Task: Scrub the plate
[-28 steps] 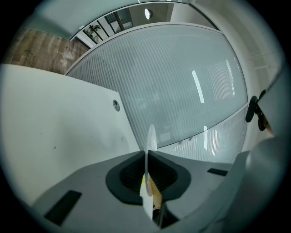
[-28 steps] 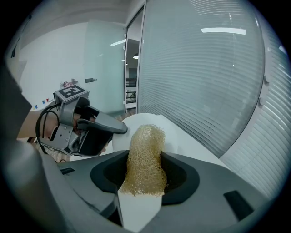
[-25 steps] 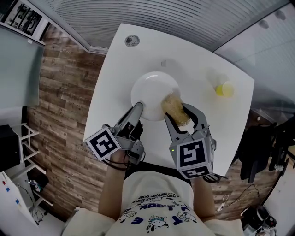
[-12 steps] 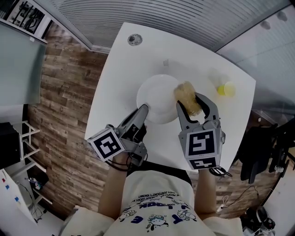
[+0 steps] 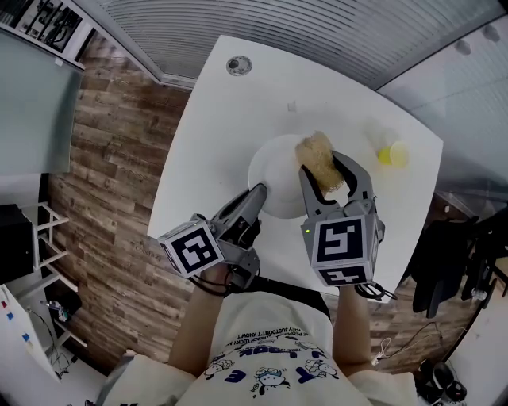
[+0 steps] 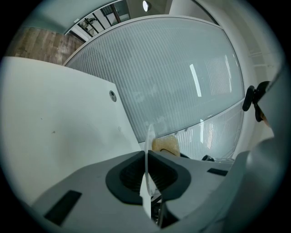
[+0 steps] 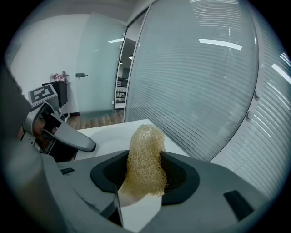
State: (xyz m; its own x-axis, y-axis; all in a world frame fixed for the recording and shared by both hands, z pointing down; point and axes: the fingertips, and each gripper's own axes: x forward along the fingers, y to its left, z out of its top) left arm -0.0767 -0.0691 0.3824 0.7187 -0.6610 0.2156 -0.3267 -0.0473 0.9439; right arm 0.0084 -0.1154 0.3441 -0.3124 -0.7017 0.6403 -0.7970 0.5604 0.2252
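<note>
On a white table [image 5: 214, 135] with rounded corners, set over a wood-plank floor [image 5: 111, 158] and beside a ribbed, frosted glass wall [image 5: 317, 24], a round white plate [image 5: 274, 170] sits near the middle. It is smooth, glossy and shallow. A small round metal disc [image 5: 238, 65] is set in the tabletop at the plate's 11 o'clock, and a small yellow object [image 5: 394, 153] stands at its 3 o'clock, well apart.

The left gripper [image 5: 258, 194] reaches in from 7 o'clock. Its jaws are pinched almost together on the plate's thin rim, which the left gripper view shows edge-on between the dark ridged pads [image 6: 132, 175].

The right gripper [image 5: 329, 176] comes in from 5 o'clock with its jaws spread wide, clamped on a tan, coarse, fibrous scrubber [image 7: 145, 159]. The netted wad rises past the fingertips and lies over the plate's 2 o'clock edge.
</note>
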